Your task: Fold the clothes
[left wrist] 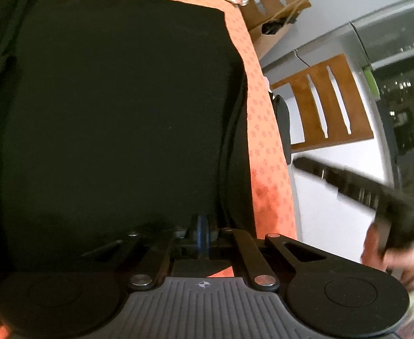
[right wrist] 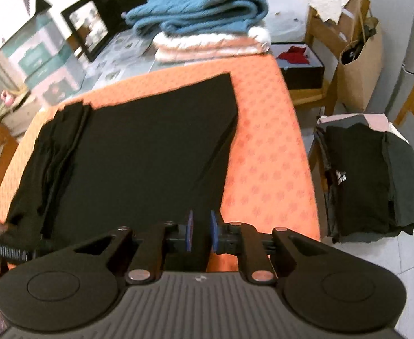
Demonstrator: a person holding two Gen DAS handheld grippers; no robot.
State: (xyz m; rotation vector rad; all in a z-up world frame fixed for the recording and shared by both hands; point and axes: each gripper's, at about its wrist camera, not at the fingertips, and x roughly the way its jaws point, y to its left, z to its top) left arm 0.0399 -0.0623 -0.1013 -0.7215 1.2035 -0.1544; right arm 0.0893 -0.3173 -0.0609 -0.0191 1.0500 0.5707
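A black garment (right wrist: 150,147) lies spread flat on the table's orange patterned cloth (right wrist: 269,155), with its sleeves bunched along the left side. My right gripper (right wrist: 202,230) is open over the garment's near right edge; dark fabric shows in the gap, but the blue pads (right wrist: 214,230) do not press on it. In the left wrist view the garment (left wrist: 116,113) fills most of the picture. My left gripper (left wrist: 202,226) is shut low at its near edge, pads together. Whether fabric is pinched there I cannot make out. A hand (left wrist: 390,251) holds the blurred right gripper off the table's right side.
Folded blue knitwear (right wrist: 204,8) on a pink-and-white bundle (right wrist: 212,45) sits at the table's far end. Boxes (right wrist: 37,48) stand far left. A pile of dark clothes (right wrist: 370,180) rests on a seat at the right, beyond a paper bag (right wrist: 359,65). A wooden chair (left wrist: 325,104) stands nearby.
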